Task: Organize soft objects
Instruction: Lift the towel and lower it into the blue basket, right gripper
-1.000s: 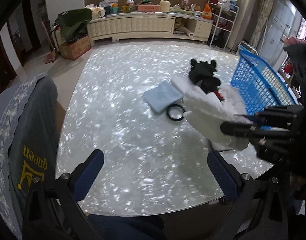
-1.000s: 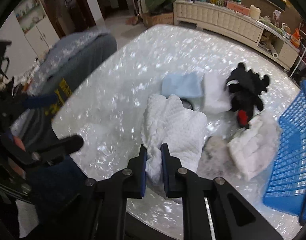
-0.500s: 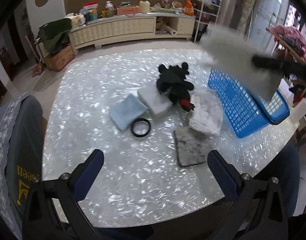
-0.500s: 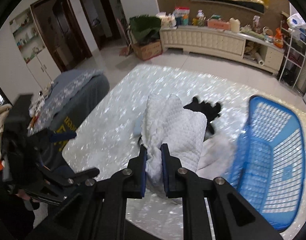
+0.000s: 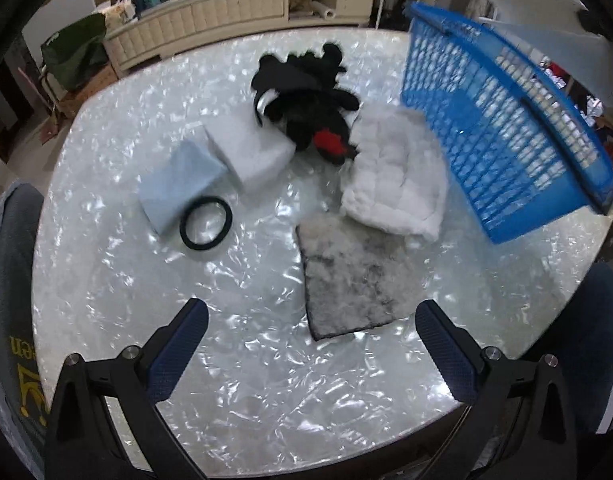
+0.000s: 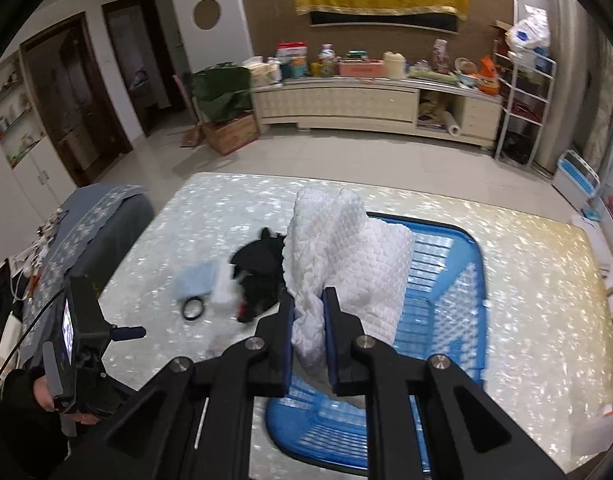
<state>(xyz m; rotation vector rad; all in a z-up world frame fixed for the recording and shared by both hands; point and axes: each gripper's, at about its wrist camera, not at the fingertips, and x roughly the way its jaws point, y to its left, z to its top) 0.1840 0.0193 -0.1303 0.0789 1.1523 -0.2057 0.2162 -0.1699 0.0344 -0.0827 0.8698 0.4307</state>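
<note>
My right gripper point(image 6: 308, 309) is shut on a white waffle towel point(image 6: 346, 256) and holds it in the air over the blue basket point(image 6: 446, 320). My left gripper point(image 5: 312, 320) is open and empty above the table's near edge. On the table lie a grey fuzzy cloth point(image 5: 350, 276), a white quilted cloth point(image 5: 394, 176), a black plush toy with a red patch point(image 5: 306, 92), a white folded block point(image 5: 250, 152), a light blue cloth point(image 5: 182, 184) and a black ring point(image 5: 205, 223). The blue basket point(image 5: 502, 128) stands at the right.
The pearly white table point(image 5: 246, 360) ends close in front of the left gripper. A grey covered chair point(image 5: 10, 280) stands at its left. A cream sideboard point(image 6: 346, 100) with clutter lines the far wall. The other hand-held gripper unit point(image 6: 78, 332) shows at the left in the right wrist view.
My right gripper has lifted the white waffle towel off the table and carried it right, over the blue basket. My left gripper has turned to face the pile of cloths.
</note>
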